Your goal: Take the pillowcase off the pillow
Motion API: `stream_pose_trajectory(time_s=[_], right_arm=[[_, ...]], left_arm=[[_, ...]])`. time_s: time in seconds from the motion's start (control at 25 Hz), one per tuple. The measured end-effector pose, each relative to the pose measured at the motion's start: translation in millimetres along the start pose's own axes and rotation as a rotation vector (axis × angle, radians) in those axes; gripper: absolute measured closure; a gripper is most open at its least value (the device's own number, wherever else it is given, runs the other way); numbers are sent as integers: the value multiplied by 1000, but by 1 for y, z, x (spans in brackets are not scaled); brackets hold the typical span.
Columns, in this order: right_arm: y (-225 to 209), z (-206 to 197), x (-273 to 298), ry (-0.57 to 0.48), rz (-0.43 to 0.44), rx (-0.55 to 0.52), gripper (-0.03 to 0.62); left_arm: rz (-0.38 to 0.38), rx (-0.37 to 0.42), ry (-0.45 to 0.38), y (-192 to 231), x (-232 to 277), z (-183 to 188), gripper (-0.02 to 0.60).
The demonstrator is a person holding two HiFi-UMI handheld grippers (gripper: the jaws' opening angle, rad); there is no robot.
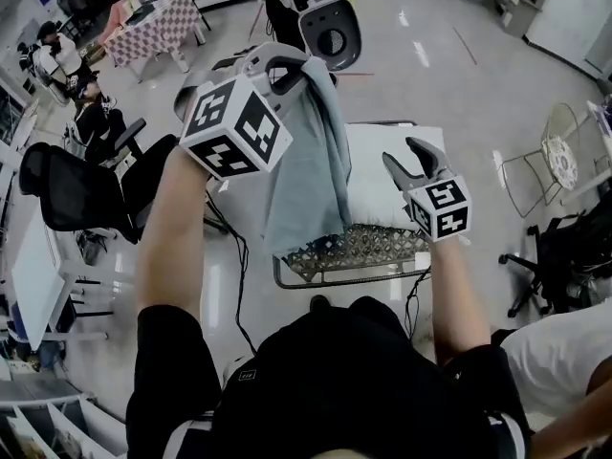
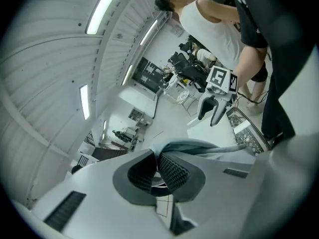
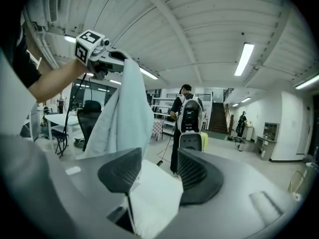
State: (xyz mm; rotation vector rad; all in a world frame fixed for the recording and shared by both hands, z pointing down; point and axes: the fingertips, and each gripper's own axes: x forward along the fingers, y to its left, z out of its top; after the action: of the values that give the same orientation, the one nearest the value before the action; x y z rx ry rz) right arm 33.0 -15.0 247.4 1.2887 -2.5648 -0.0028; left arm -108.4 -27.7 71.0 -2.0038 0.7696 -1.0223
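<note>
Spreading around the table (image 1: 359, 249), glossy floor (image 1: 459, 75) reflects lights (image 2: 103, 8)

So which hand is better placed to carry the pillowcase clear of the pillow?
Left, probably. The left gripper is shut on the pillowcase, which hangs from it. The right gripper is at the white pillow, jaws apart with its fabric between them, better suited to steadying it.
</note>
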Motion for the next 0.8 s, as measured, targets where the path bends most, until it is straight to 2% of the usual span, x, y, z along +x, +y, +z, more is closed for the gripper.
stream_pose_trajectory(time_s=[0.32, 0.52, 0.64, 0.8], right_arm=[[-57, 27, -19, -101, -54, 18, 385], [-119, 24, -21, -147, -51, 66, 436], [-140, 14, -16, -152, -25, 96, 442], [-156, -9, -2, -116, 17, 126, 442]], left_arm=[[-37, 75, -65, 35, 92, 63, 571], [8, 88, -56, 59, 148, 98, 571], [-8, 45, -31, 49, 169, 91, 569], [-76, -15, 67, 12, 198, 52, 569]])
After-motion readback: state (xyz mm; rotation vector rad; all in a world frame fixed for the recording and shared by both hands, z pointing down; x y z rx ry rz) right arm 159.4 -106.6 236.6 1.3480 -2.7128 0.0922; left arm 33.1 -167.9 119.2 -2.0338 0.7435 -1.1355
